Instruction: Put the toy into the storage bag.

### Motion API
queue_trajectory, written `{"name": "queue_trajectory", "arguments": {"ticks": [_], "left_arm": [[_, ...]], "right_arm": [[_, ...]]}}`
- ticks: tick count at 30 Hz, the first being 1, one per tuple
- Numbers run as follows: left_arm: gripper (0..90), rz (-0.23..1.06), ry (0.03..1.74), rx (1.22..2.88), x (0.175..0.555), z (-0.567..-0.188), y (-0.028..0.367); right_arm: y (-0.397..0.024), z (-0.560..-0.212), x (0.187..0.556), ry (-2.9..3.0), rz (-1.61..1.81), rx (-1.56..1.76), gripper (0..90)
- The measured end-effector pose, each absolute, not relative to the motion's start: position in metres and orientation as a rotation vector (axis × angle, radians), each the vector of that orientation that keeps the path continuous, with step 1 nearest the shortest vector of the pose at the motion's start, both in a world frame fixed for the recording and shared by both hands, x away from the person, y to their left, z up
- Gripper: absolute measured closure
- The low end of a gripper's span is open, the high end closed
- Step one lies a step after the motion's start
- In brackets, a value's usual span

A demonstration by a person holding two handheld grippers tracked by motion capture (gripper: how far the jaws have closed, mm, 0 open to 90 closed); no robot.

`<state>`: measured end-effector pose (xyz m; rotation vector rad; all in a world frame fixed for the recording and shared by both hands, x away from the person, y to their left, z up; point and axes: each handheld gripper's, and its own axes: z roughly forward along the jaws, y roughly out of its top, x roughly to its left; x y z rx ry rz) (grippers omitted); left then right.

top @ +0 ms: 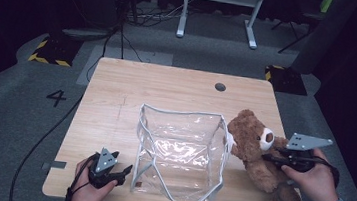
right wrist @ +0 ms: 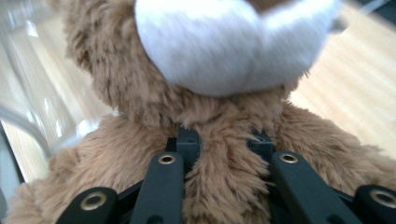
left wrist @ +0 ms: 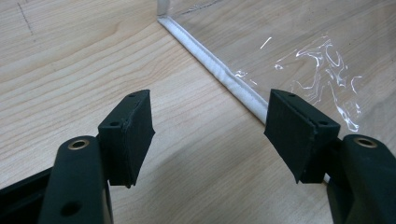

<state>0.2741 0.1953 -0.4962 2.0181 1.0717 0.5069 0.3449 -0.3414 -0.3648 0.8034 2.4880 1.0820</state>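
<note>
A brown teddy bear [top: 256, 154] with a white muzzle sits at the table's right side, beside a clear plastic bag [top: 181, 153] with white piping that stands open in the middle. My right gripper [top: 273, 158] is shut on the teddy bear; in the right gripper view its jaws pinch the fur just below the muzzle [right wrist: 233, 42], at the chest [right wrist: 224, 177]. My left gripper [top: 121, 171] rests near the table's front left, by the bag's near left corner. In the left gripper view its pads [left wrist: 133, 133] stand apart over bare wood, with the bag's white edge [left wrist: 224, 77] just beyond.
The wooden table [top: 117, 94] has a round cable hole [top: 220, 87] at the back right. Beyond it on the grey floor stand a white desk frame [top: 221, 9], cables, and yellow-and-black striped bases [top: 51, 49].
</note>
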Motion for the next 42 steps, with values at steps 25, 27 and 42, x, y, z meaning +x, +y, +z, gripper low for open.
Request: {"name": "queue_trajectory", "arguments": {"ticks": [25,27,42], "left_arm": [[32.6,0.513,1.069,2.009,0.274,-0.497,0.197],[32.6,0.506,1.066,2.010,0.274,-0.497,0.197],[32.6,0.517,1.104,2.023,0.273,-0.500,0.201]], "right_arm": [[-0.357,-0.294,0.318,2.110,1.746,0.758,74.5],[-0.352,-0.287,0.317,2.103,1.779,0.742,74.5],[-0.299,-0.250,0.315,2.166,1.788,0.563,74.0]]}}
